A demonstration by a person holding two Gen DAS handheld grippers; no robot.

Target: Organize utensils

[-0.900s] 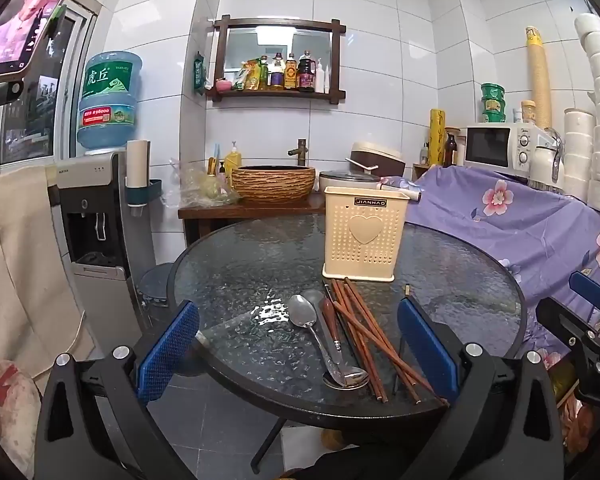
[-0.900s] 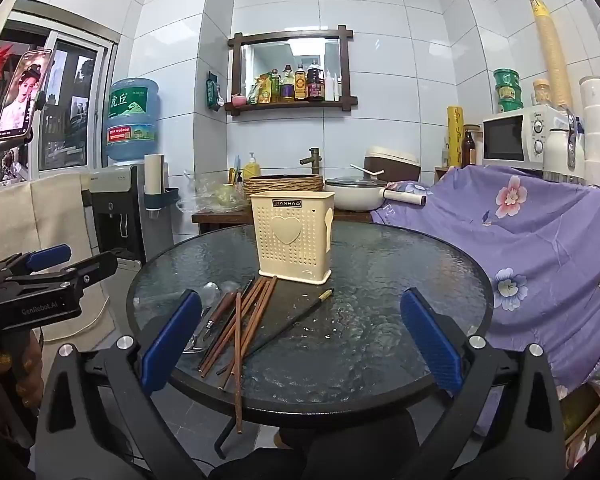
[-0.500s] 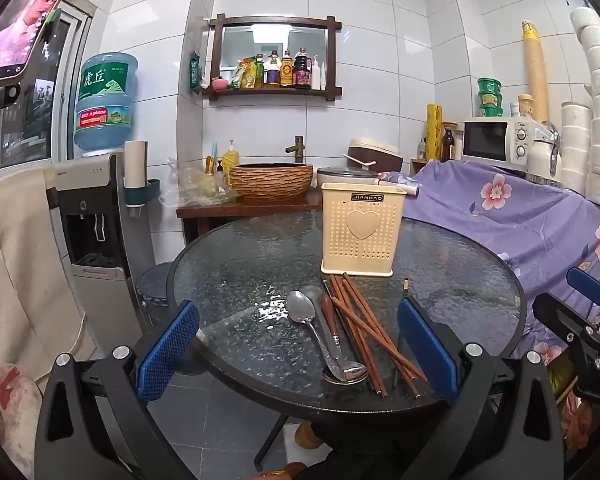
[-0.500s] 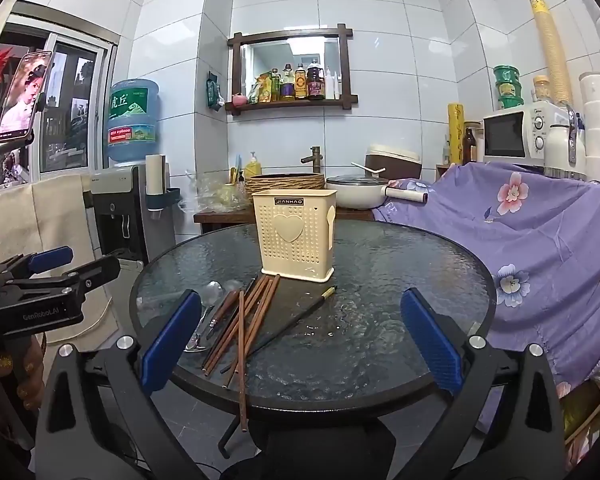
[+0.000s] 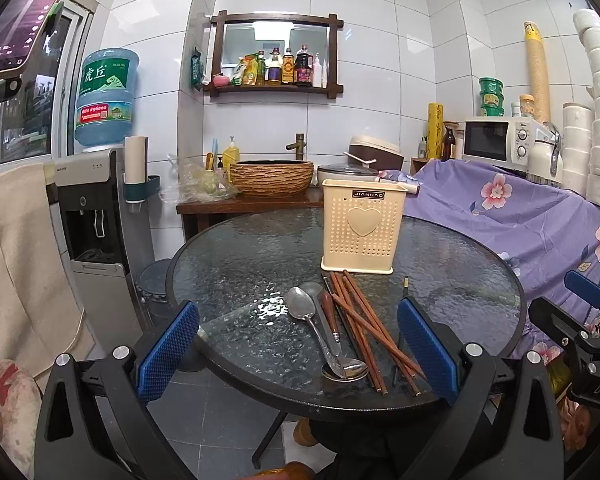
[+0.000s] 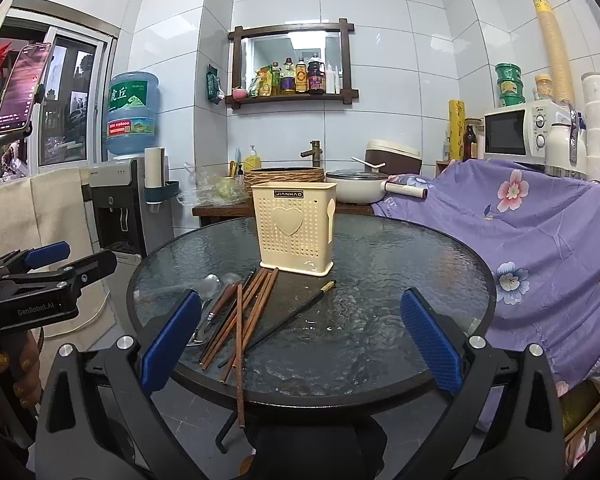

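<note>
Utensils, two spoons [image 5: 314, 320] and brown chopsticks [image 5: 364, 320], lie loose on the round glass table [image 5: 236, 264], just before the upright cream utensil holder [image 5: 362, 230]. Left gripper [image 5: 298, 354] and right gripper [image 6: 300, 338]: jaws fully spread, empty.

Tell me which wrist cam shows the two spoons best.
Left wrist view: both spoons lie in the open, bowls and handles visible beside the chopsticks. In the right wrist view the right gripper's near finger hides most of them; only the bowls show.

Utensils before the holder

I see metal spoons [image 5: 305, 307] left of brown wooden chopsticks [image 5: 364, 320], before the cream perforated plastic holder [image 5: 362, 227] on the round glass surface [image 5: 240, 264].
</note>
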